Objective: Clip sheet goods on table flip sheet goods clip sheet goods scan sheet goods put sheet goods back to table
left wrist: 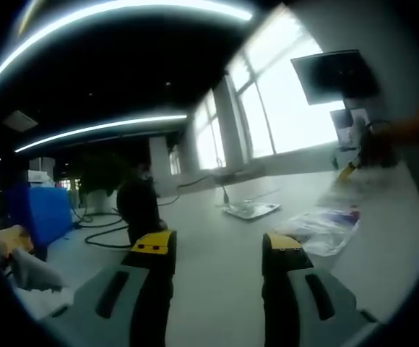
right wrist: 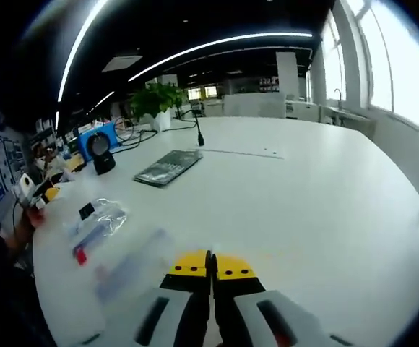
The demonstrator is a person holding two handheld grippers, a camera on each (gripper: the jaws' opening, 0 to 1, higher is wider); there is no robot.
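left gripper (left wrist: 217,249): fingers spread | right gripper (right wrist: 211,266): fingers pressed together | clear bag (left wrist: 319,228): contents unclear

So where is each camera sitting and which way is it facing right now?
Left gripper view: rides the left gripper, jaws apart, facing across the white table toward bright windows.
Right gripper view: rides the right gripper, jaws together, facing along the table toward a green plant.
Shared: the table, a flat grey sheet, a clear plastic packet.
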